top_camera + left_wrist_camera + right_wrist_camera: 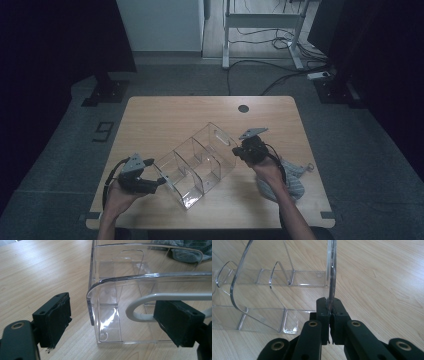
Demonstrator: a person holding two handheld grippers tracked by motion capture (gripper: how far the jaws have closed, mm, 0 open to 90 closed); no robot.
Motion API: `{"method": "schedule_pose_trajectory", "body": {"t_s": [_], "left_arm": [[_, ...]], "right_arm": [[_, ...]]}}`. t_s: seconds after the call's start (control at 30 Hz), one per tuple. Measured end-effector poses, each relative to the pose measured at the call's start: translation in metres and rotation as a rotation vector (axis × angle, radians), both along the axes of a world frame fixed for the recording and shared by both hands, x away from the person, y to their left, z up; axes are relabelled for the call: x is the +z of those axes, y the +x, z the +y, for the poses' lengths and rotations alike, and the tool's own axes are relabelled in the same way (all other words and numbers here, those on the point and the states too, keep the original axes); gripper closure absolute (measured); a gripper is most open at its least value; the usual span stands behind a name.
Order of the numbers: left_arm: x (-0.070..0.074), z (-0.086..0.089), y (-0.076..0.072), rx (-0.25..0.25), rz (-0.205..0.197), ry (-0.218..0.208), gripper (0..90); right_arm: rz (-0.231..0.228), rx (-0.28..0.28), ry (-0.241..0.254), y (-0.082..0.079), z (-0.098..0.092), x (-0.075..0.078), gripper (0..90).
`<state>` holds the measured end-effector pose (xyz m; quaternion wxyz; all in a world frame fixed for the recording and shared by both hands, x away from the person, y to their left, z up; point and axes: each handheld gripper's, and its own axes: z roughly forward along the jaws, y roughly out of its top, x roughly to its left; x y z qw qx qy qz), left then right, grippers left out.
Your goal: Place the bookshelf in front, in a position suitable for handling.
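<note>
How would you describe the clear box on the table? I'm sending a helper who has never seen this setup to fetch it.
Look at the wooden table: across its middle lies the clear plastic organizer, a long see-through box split by dividers. The right gripper is shut on its far end wall and the left gripper straddles its near end wall. Unlike the grey striped cloth beside it, it is rigid and transparent.
</note>
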<state>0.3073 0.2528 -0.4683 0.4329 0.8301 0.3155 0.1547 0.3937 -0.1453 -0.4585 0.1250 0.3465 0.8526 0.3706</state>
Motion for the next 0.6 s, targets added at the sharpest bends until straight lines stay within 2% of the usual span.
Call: {"method": "schedule_pose_trajectory", "body": {"t_s": [0.17,0.4,0.5,0.6], "left_arm": [[0.0003,-0.0007,-0.0001,-0.012,-0.002,0.004,16.6],[-0.0001,0.0005,-0.0002,-0.035,-0.002,-0.007,24.8],[-0.0011,-0.0002,0.0005,-0.03,-0.004,-0.005,31.2],[-0.0008,-0.0006,0.0003,-0.027,-0.009,0.003,32.4]], "right_arm": [[-0.002,0.007,-0.003,0.0016,0.0015,0.0001,86.1],[-0.004,0.008,0.001,0.0052,0.0034,-0.0003,86.0],[0.0,0.012,0.007,0.006,0.004,-0.0007,85.9],[0.002,0.014,0.005,0.0064,0.0043,-0.0005,85.8]]}}
